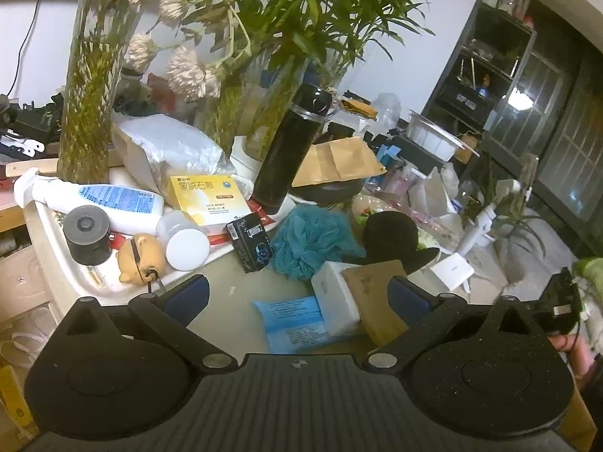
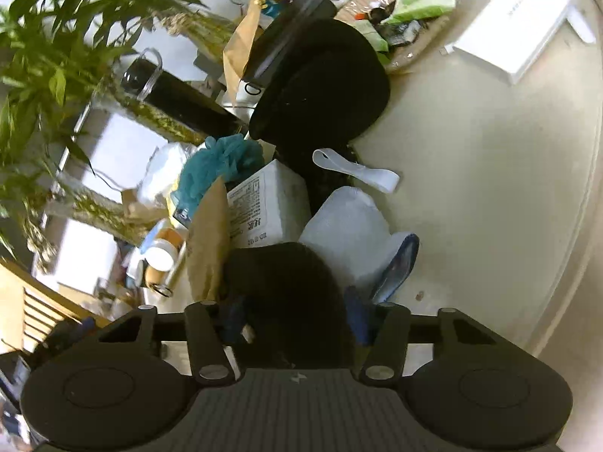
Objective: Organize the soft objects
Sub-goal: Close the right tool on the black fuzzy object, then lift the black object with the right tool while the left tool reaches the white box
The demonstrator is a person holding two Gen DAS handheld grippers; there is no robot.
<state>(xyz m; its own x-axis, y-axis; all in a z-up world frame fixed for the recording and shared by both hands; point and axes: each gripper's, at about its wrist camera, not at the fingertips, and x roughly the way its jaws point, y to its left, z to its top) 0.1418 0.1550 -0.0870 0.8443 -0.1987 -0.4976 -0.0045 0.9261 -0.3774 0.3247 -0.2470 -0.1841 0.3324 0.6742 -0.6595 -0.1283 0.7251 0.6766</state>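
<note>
In the left wrist view my left gripper (image 1: 299, 293) is open and empty above a blue tissue pack (image 1: 290, 326) and a white tissue block (image 1: 335, 297). A teal bath pouf (image 1: 309, 241) and a black hat (image 1: 392, 237) lie just beyond. In the right wrist view my right gripper (image 2: 294, 312) is shut on a black soft cloth (image 2: 290, 290). A white and blue sock (image 2: 350, 237) lies right ahead of it. The black hat (image 2: 324, 86), the pouf (image 2: 218, 165) and the tissue block (image 2: 267, 207) lie farther on.
A black flask (image 1: 290, 150), glass vases of plants (image 1: 90, 94), a yellow box (image 1: 207, 199), a lotion bottle (image 1: 101, 199) and a bear toy (image 1: 141, 258) crowd the left tray. A white box (image 2: 512, 22) and a white band (image 2: 358, 169) lie on the beige tabletop (image 2: 490, 169).
</note>
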